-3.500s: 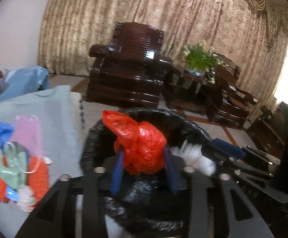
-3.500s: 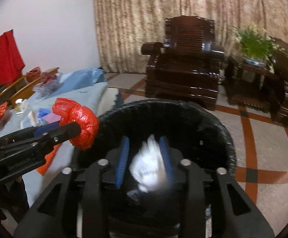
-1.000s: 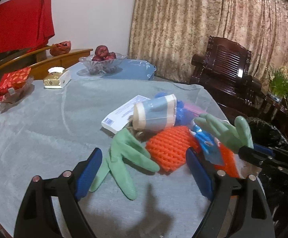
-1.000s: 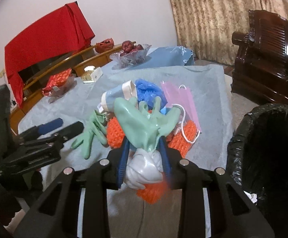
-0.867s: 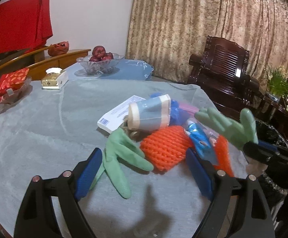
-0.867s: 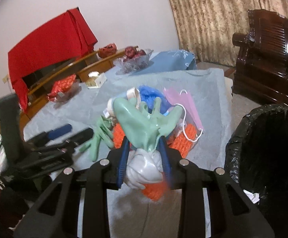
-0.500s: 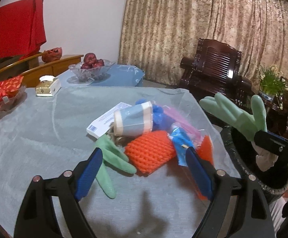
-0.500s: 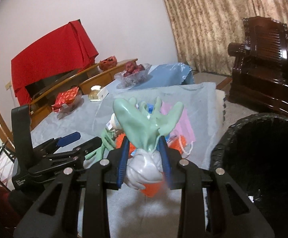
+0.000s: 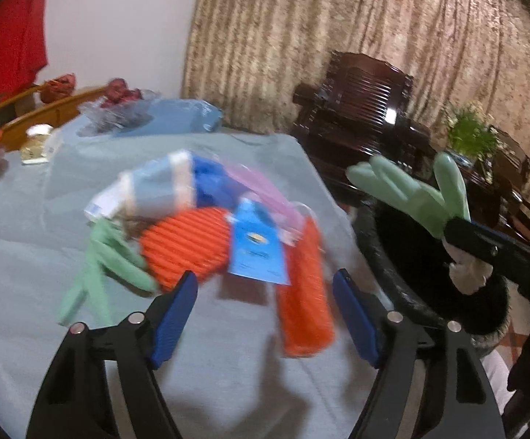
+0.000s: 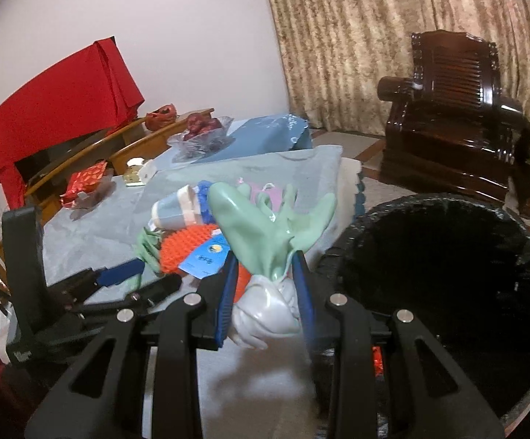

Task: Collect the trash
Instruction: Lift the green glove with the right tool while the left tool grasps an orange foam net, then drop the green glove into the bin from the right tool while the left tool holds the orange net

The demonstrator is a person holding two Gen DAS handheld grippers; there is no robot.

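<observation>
The right gripper [image 10: 267, 294] pinches a green rubber glove [image 10: 265, 226] at its pale cuff, the fingers of the glove standing up above the blue pads, just left of the black-lined trash bin [image 10: 447, 292] whose mouth gapes at the right. The left gripper [image 9: 265, 314] hovers low over the table, its jaws closing with nothing between them yet, aimed at the litter heap: an orange foam net [image 9: 186, 245], a blue tag [image 9: 256, 248], a second orange net [image 9: 303, 292] near the table's right edge, another green glove [image 9: 108, 259] on the left, a paper cup [image 9: 155, 192] and a pink mask [image 9: 261, 194] farther back. I'd say the held glove is floppy and gripped only by the cuff, so it could drape over the bin rim instead of dropping inside if let go too early. The left jaws might shove the light nets off the edge, or snag several pieces at once. The table wears a grey-green cloth [image 9: 27, 256]; beyond it stand a fruit bowl [image 10: 201, 133], a red drape [image 10: 64, 91], heavy patterned curtains [image 10: 356, 36] and a dark carved armchair [image 10: 451, 109].
</observation>
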